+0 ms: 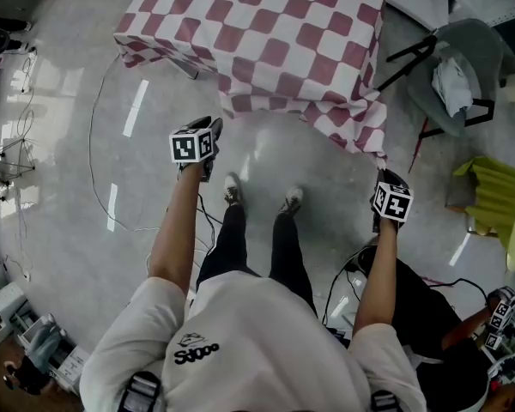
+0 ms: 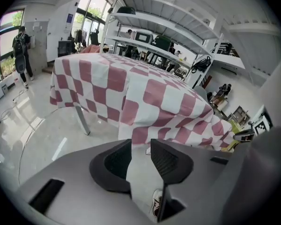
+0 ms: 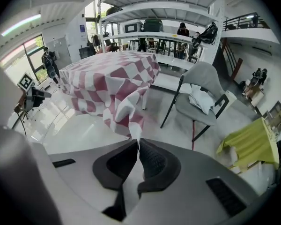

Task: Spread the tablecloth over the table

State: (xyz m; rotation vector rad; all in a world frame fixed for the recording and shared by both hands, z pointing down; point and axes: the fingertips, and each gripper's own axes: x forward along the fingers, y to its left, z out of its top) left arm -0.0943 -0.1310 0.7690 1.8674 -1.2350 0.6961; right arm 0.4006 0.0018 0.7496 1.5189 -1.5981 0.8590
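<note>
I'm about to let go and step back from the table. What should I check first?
1. Tablecloth lying over the top of the table: ok, in the part the head view shows.
2. Left gripper free of the cloth: ok, jaws apart, nothing between them.
3. Right gripper free of the cloth: not ok, jaws shut on the near corner.
4. Near edge hanging smooth: not ok, it is rumpled, with folds bunched toward the right corner.
5. Far edge: cannot tell, out of frame.
</note>
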